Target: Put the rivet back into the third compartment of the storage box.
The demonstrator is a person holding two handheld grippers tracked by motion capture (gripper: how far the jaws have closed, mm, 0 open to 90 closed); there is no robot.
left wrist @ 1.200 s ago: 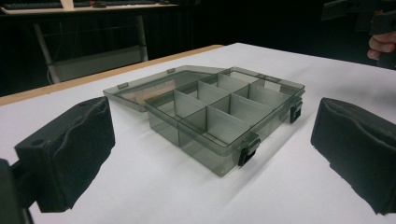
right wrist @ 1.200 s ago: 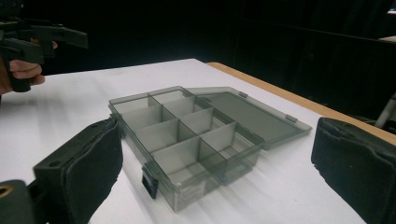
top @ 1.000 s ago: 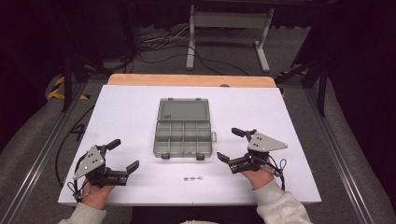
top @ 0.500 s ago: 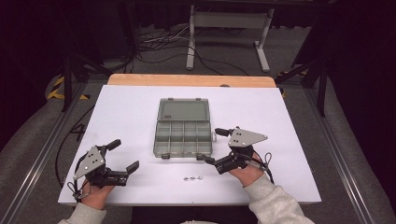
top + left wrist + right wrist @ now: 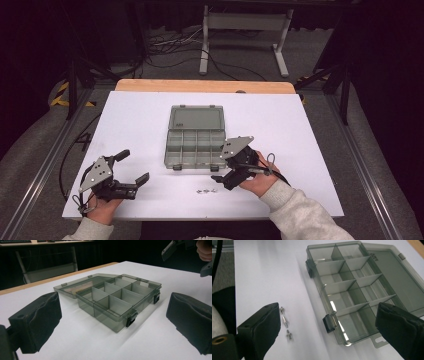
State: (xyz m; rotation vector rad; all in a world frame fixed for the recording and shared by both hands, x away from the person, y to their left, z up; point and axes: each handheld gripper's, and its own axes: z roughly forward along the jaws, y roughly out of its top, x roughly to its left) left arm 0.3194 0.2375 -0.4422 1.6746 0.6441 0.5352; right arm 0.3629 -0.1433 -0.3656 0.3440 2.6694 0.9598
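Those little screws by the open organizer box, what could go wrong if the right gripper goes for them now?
The screws are tiny and lie close together, so the right gripper's wide padded jaws may pinch several or scatter them. The organizer box sits right beside it; a jaw could nudge the box or catch its front latch.

screws [image 5: 206, 191] before box [image 5: 195, 137], on table [image 5: 135, 120]

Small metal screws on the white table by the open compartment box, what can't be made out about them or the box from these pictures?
- Small metal screws: too small in the high view to tell their type; in the right gripper view the near black pad partly covers one.
- Translucent grey plastic compartment box: its corner is hidden by the right tongs in the high view.
- Box lid lettering: too blurred to read.
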